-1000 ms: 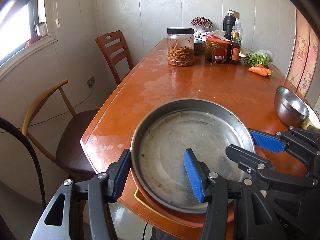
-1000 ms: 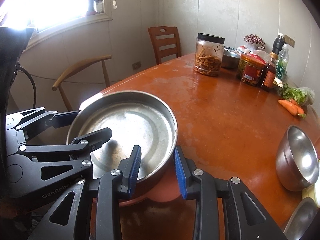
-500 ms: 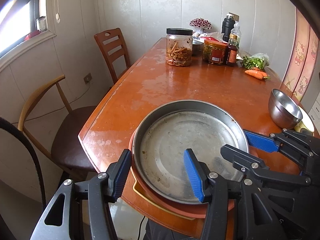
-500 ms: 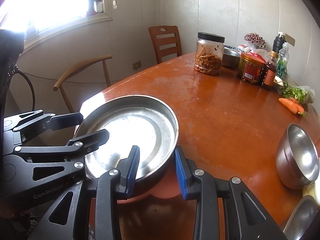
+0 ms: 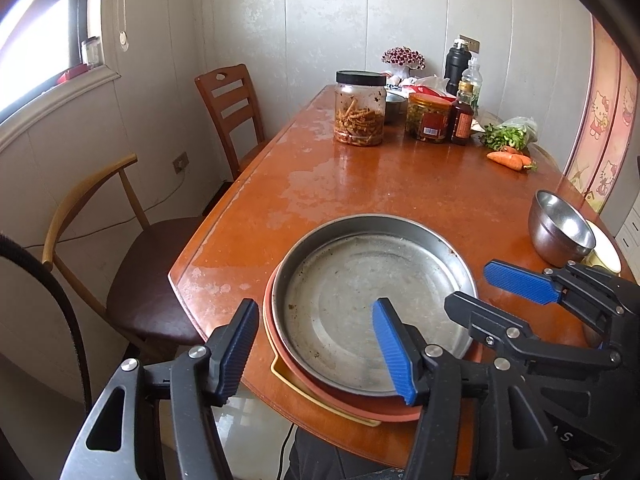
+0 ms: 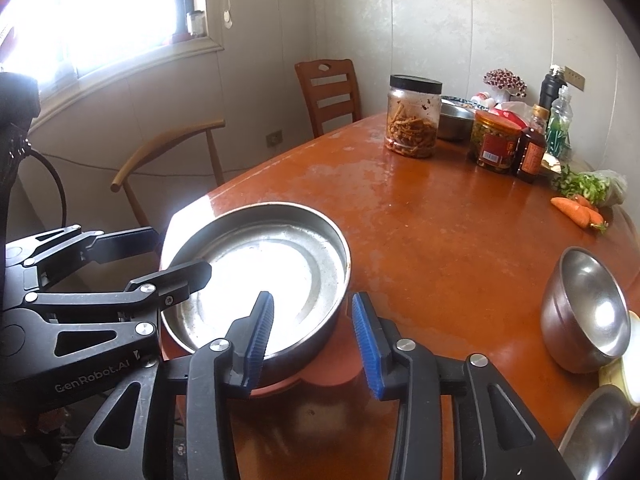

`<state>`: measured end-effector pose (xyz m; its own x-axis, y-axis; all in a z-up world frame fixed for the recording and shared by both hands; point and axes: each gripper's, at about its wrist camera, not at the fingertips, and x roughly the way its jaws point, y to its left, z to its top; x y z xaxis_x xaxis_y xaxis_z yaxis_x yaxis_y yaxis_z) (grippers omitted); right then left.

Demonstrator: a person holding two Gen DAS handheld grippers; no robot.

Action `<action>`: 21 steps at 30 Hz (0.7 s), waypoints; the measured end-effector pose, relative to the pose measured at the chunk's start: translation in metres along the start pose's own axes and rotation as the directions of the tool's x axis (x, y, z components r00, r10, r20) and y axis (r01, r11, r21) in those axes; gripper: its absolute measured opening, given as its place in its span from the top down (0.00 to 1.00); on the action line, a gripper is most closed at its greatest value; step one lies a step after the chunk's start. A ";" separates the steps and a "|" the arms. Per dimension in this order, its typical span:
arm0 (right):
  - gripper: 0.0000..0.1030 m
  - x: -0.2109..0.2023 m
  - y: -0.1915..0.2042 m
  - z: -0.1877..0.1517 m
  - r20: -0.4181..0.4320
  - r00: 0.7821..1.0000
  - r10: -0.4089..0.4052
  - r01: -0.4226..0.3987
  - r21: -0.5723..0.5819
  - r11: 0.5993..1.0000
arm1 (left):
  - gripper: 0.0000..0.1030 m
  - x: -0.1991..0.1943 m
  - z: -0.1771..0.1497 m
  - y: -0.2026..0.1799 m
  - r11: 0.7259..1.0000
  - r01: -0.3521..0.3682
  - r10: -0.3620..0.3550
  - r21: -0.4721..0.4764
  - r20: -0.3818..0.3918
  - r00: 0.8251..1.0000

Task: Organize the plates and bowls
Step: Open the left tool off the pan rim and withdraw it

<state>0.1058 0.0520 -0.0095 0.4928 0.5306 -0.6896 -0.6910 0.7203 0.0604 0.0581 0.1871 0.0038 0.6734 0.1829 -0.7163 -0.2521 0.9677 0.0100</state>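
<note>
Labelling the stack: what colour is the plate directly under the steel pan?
Orange-red plate, clearest in the left wrist view.

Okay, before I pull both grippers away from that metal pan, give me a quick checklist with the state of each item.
1. Metal pan seated on the orange plate: ok, it sits flat on the stack.
2. Left gripper released: ok, its jaws have just been opening; the pan's rim lies between the pads, untouched.
3. Right gripper released: ok, jaws have just been opening; the rim lies between them, pads clear.
4. Stack fully on the table: not ok, the orange plate and the yellow one beneath overhang the near edge.
5. Steel bowl clear of the stack: ok, it stands apart.
</note>
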 end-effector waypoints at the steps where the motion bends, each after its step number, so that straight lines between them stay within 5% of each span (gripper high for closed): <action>1: 0.55 -0.002 -0.001 0.000 0.002 1.000 -0.001 0.001 0.003 1.000 | 0.41 -0.001 0.000 0.000 1.000 -0.001 0.001 0.000 0.001 1.000; 21: 0.44 -0.049 -0.015 -0.001 0.086 0.996 -0.009 0.005 0.043 0.999 | 0.36 -0.034 0.003 -0.020 1.000 -0.006 0.006 0.006 0.046 0.999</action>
<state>0.0912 0.0144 0.0228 0.5426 0.5604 -0.6258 -0.6648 0.7418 0.0878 0.0421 0.1621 0.0298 0.7034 0.1966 -0.6830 -0.2519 0.9676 0.0191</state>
